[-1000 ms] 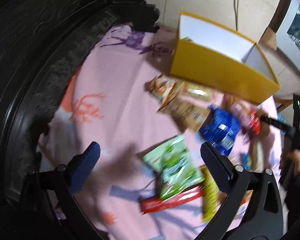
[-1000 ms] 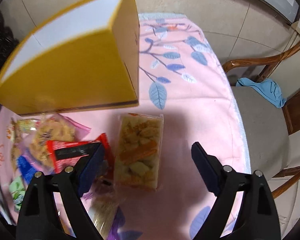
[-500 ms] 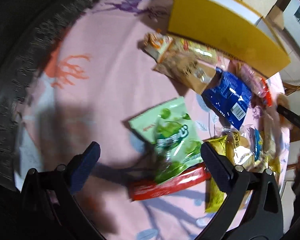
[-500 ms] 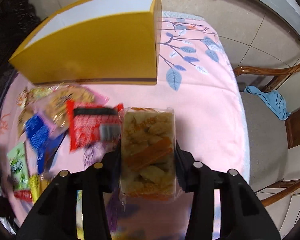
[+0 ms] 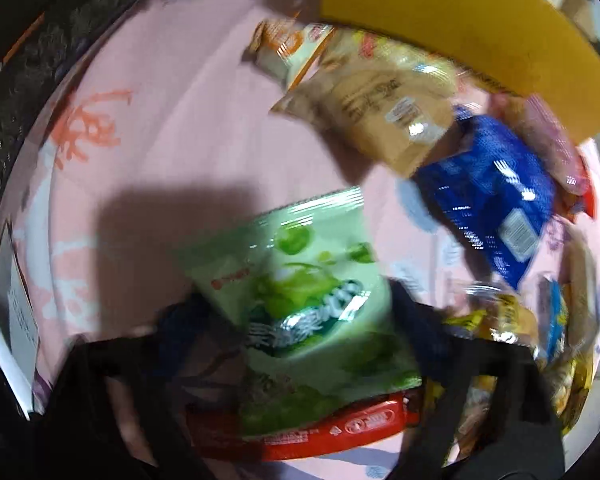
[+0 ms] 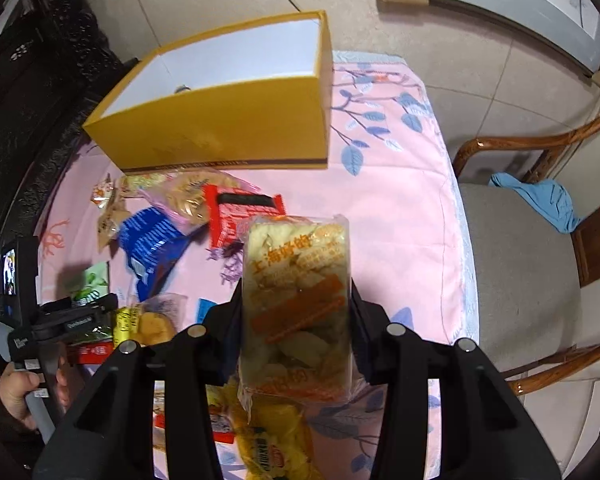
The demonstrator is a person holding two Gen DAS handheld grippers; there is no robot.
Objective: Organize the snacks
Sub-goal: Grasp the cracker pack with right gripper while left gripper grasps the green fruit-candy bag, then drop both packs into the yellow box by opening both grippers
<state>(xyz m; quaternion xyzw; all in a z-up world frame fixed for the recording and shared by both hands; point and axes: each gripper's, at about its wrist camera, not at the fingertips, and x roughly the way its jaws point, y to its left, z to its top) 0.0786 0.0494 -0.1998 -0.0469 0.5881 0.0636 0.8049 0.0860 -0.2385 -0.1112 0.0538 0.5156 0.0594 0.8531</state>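
My left gripper (image 5: 296, 320) points down over a green snack bag (image 5: 308, 312) lying on the pink cloth. Its jaws are closing, with the bag between the blurred fingers, and no squeeze shows on the bag. In the right wrist view the left gripper (image 6: 88, 308) is low at the left edge. My right gripper (image 6: 296, 312) is shut on a clear pack of crackers (image 6: 298, 304), held above the table. The open yellow box (image 6: 220, 132) stands at the back, also in the left wrist view as the yellow box (image 5: 460, 28).
Loose snacks lie between us: a blue bag (image 5: 496, 200), a tan pack (image 5: 380, 120), a red bar (image 5: 340, 428), a red pack (image 6: 236, 212), a yellow bag (image 6: 272, 440). A wooden chair (image 6: 520, 272) with a blue cloth (image 6: 540, 200) stands right. Dark carved furniture (image 6: 28, 80) is left.
My left gripper sank onto the green bag and its jaws narrowed around it. My right gripper shut on the cracker pack and lifted it off the cloth.
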